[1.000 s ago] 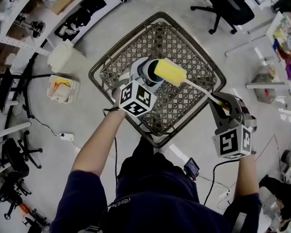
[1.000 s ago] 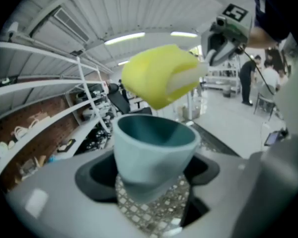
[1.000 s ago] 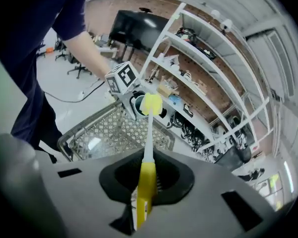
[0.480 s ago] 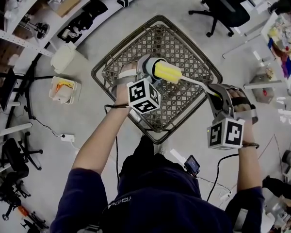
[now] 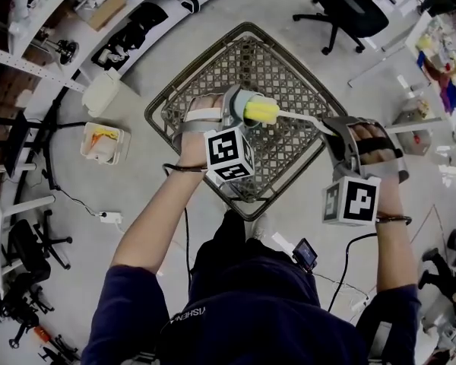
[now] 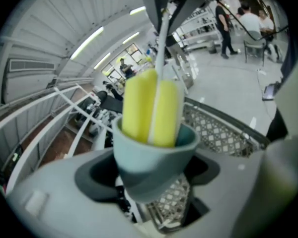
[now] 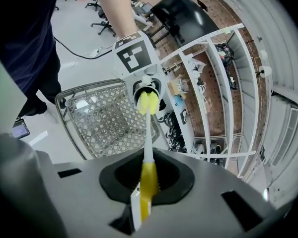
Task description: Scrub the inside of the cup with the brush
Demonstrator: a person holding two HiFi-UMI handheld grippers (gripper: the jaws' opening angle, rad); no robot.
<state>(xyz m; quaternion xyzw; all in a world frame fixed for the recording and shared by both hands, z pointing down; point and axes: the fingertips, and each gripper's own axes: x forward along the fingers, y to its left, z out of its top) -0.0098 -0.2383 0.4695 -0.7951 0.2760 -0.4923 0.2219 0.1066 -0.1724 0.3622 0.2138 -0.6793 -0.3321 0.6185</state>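
A pale teal cup (image 5: 241, 102) lies on its side between the jaws of my left gripper (image 5: 233, 112), which is shut on it, mouth turned to the right. The brush's yellow sponge head (image 5: 261, 112) sits partly inside the cup's mouth. Its white stem (image 5: 304, 120) runs right to my right gripper (image 5: 340, 137), shut on the yellow handle (image 7: 145, 185). In the left gripper view the sponge (image 6: 151, 108) fills the cup (image 6: 156, 162) and sticks out above its rim. From the right gripper view the cup (image 7: 148, 89) faces me with the sponge (image 7: 147, 102) in it.
A dark wire basket (image 5: 289, 59) stands on the floor under both grippers. At the left are shelves (image 5: 53, 48), a white jug (image 5: 101, 93), a white bin (image 5: 104, 143) and a power strip (image 5: 110, 217). An office chair (image 5: 353, 6) is at the upper right.
The sponge head has gone further into the cup. My right gripper has come up and left toward the cup, and the left gripper has shifted slightly right.
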